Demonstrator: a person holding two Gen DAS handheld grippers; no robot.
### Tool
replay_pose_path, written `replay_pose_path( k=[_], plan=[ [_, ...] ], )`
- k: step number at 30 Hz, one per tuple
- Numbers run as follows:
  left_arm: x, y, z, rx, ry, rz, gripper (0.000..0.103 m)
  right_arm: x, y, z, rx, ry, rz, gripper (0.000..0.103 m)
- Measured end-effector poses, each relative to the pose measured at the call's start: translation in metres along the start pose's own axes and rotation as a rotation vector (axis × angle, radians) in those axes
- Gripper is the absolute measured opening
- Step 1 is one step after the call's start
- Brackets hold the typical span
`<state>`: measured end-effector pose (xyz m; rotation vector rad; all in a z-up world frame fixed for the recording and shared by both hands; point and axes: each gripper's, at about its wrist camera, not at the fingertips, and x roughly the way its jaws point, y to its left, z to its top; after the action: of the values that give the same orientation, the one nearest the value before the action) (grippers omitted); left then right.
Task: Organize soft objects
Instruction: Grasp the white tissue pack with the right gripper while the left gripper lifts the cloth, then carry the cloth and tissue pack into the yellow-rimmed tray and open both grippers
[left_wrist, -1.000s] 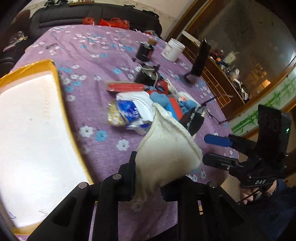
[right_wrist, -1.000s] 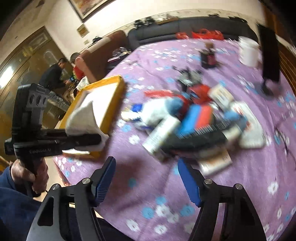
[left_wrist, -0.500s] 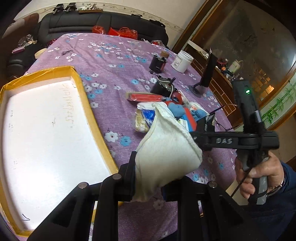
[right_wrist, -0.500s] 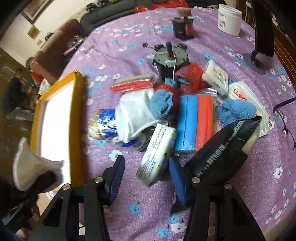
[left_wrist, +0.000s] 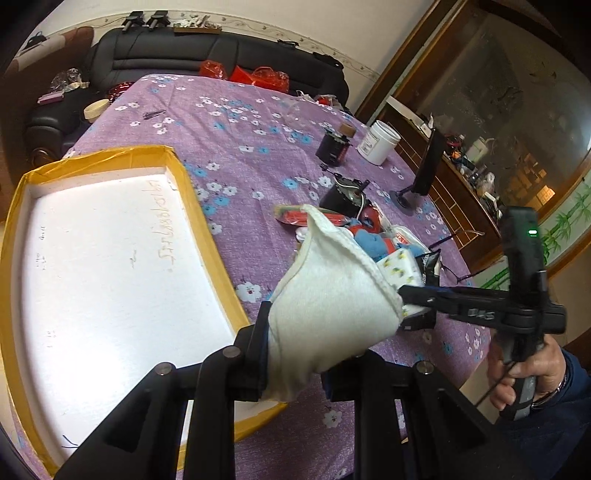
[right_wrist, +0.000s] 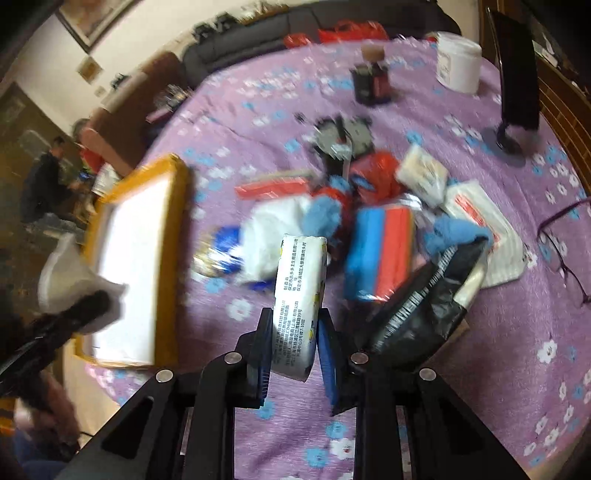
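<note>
In the left wrist view my left gripper (left_wrist: 295, 365) is shut on a cream-white cloth (left_wrist: 332, 295), held above the near right edge of the yellow-rimmed white tray (left_wrist: 207, 229). My right gripper (right_wrist: 293, 347) is closing, its blue pads pressing both sides of a white tissue pack (right_wrist: 299, 280) lifted at the near edge of the pile. The pile holds a blue-and-red sponge pack (right_wrist: 380, 251), blue fabric (right_wrist: 321, 214), a white cloth (right_wrist: 273, 229) and a black pouch (right_wrist: 424, 306). The right gripper (left_wrist: 417, 302) shows beside the held cloth. The right wrist view is blurred.
On the purple flowered tablecloth (right_wrist: 480, 369) stand a white jar (right_wrist: 458, 62), a dark jar (right_wrist: 371, 85) and a black stand (right_wrist: 515, 74). Glasses (right_wrist: 569, 251) lie at the right. A black sofa (left_wrist: 184, 59) sits behind the table, and people (right_wrist: 48, 181) are at the far left.
The right gripper's jaws came together on the tissue pack and lifted it from the pile. The left gripper carried the cloth leftward, and more of the tray shows beneath it.
</note>
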<state>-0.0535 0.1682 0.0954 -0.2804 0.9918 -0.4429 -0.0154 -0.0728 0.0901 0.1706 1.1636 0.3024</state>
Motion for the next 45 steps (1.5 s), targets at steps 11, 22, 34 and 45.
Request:
replay_pose_path(
  k=[11, 22, 34, 45],
  plan=[
    [-0.023, 0.026, 0.002, -0.058, -0.056, 0.034, 0.020, -0.018, 0.045, 0.008, -0.146, -0.059, 0.108, 0.025],
    [-0.039, 0.069, 0.007, -0.117, -0.085, 0.093, 0.020, 0.003, 0.101, 0.029, -0.237, -0.017, 0.166, 0.025],
    [-0.028, 0.119, 0.037, -0.112, -0.039, 0.170, 0.020, 0.063, 0.184, 0.070, -0.330, 0.001, 0.188, 0.025],
    [0.014, 0.175, 0.060, -0.158, 0.025, 0.213, 0.020, 0.133, 0.221, 0.115, -0.326, 0.034, 0.139, 0.025]
  ],
)
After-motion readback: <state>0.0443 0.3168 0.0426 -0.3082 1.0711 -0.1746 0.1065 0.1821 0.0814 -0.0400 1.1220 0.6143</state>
